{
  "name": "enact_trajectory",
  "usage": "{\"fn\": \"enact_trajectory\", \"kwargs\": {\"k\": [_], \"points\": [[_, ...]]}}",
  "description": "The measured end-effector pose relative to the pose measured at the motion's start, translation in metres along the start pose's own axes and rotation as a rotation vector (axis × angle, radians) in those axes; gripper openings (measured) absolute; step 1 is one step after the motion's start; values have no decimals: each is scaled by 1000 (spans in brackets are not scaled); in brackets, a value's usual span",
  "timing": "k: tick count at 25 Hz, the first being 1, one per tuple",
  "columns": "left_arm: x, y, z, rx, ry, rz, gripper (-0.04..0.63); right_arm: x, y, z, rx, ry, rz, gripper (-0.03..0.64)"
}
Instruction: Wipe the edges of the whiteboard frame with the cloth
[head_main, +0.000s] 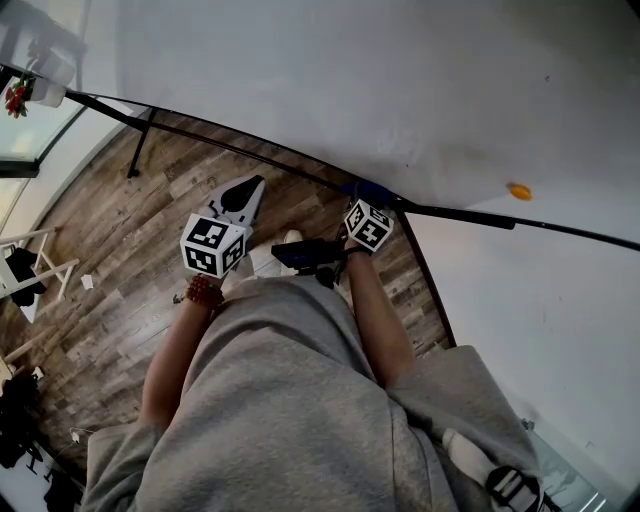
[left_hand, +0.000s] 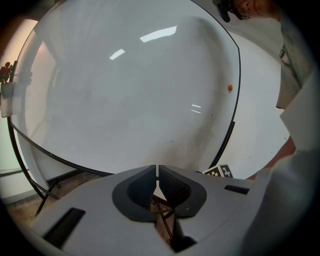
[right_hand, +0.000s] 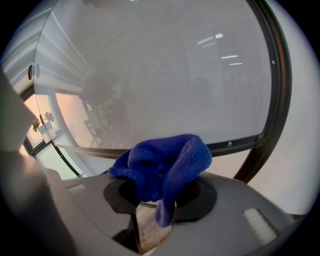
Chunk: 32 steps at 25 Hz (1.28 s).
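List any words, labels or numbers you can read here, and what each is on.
None readable.
The whiteboard carries no writing.
The marker cubes on the left hand-held gripper and right hand-held gripper show only black-and-white square patterns, no letters or digits.
The blue cloth shows no label.

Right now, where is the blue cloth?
The blue cloth is clamped in the right gripper, centre-low in the right gripper view, just before the dark lower frame bar of the whiteboard.
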<state>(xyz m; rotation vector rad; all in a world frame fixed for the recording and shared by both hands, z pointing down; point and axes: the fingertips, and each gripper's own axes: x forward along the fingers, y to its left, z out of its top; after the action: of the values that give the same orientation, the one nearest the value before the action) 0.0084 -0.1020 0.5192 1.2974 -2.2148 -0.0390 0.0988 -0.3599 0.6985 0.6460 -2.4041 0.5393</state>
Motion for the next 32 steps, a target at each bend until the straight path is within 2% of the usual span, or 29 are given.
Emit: {"fn": "enact_trajectory", "kwargs": {"k": [10,14,20,27,32], "points": [[-5,6,-4,27,18,2,25,0,13,-4,27,-8,4,147],[-6,9,-5,45,27,-6,25,2,26,-8,42,-2,35,147],[-4,5,0,92,54,-74,25,2,31,-9,53,-13,27,147],[1,35,20,157,81,-158,25,3,40,-5,72,-45,-45,147],[-1,36,14,192,141,-243,25,-2,48,-15,47,-40,-65,147]]}}
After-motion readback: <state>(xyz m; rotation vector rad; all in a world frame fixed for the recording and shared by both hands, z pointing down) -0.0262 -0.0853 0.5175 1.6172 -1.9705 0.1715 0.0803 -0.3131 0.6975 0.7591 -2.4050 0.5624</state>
